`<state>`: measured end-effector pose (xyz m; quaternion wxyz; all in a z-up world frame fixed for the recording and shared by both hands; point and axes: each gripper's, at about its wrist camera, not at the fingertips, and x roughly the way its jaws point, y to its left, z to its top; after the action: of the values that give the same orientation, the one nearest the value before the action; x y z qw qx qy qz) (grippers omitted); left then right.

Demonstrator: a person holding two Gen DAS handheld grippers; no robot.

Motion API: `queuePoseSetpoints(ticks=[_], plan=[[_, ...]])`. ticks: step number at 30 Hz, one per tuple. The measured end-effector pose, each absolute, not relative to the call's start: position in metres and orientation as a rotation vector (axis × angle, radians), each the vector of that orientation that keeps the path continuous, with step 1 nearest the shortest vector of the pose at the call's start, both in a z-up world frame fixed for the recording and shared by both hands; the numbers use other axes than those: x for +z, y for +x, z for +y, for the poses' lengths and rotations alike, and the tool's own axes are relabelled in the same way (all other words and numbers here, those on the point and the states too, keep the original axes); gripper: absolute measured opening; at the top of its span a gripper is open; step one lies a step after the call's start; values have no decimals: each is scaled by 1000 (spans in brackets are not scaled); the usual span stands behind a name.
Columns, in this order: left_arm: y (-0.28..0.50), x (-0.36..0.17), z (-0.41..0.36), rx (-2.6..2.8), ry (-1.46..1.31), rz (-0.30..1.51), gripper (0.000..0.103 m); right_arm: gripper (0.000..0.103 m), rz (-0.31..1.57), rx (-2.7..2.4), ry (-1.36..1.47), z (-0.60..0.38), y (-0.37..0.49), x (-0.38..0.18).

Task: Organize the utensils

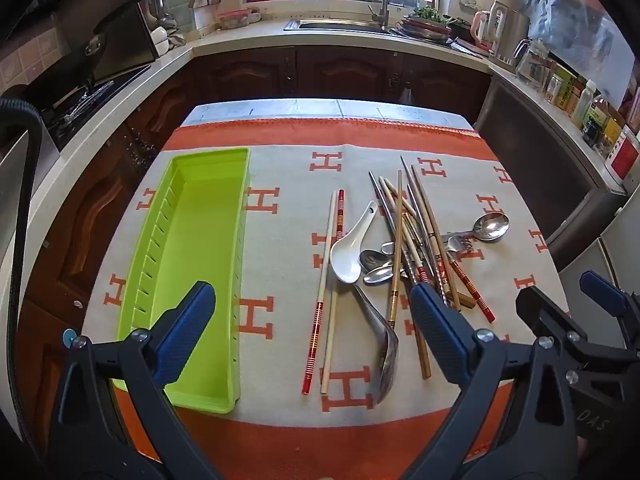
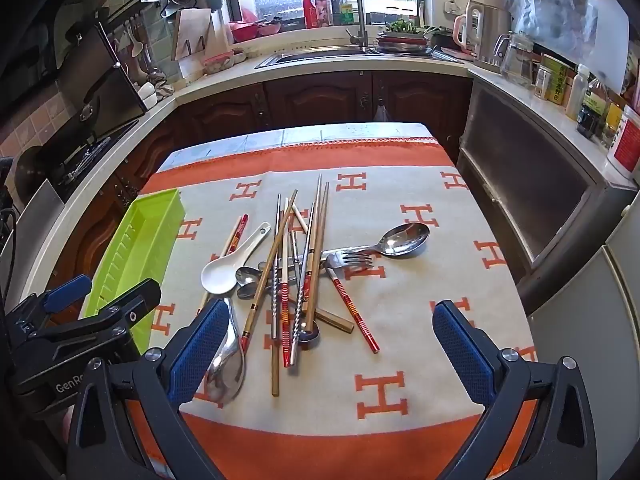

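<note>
Hovering side by side above the utensil pile (image 2: pixel 296 276), left gripper (image 1: pixel 312 336) and right gripper (image 2: pixel 332 344) spread wide, holding nothing.

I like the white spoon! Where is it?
The white spoon lies on the cloth, at the utensil pile's left edge, right of the green tray, beside two chopsticks.

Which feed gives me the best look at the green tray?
Left wrist: the green tray shows almost whole, its inside visible, only its near end behind a finger. Right wrist shows it foreshortened at the left edge, partly hidden by the other gripper.
</note>
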<state>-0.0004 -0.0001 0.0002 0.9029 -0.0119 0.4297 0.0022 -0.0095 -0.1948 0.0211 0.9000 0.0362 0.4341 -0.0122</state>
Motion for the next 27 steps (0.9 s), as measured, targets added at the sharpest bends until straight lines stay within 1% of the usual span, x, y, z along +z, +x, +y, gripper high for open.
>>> queuePoseSetpoints(ticks=[7, 10, 22, 27], plan=[[-6, 2, -1, -4, -30, 870, 97, 103, 894, -34, 75, -198, -12, 21], [-7, 0, -1, -13, -36, 875, 94, 103, 898, -26, 86, -201, -14, 15], [-9, 2, 0, -11, -61, 896, 94, 103, 908, -24, 95, -198, -14, 17], [-11, 2, -1, -17, -55, 897, 90, 103, 908, -22, 98, -195, -17, 15]])
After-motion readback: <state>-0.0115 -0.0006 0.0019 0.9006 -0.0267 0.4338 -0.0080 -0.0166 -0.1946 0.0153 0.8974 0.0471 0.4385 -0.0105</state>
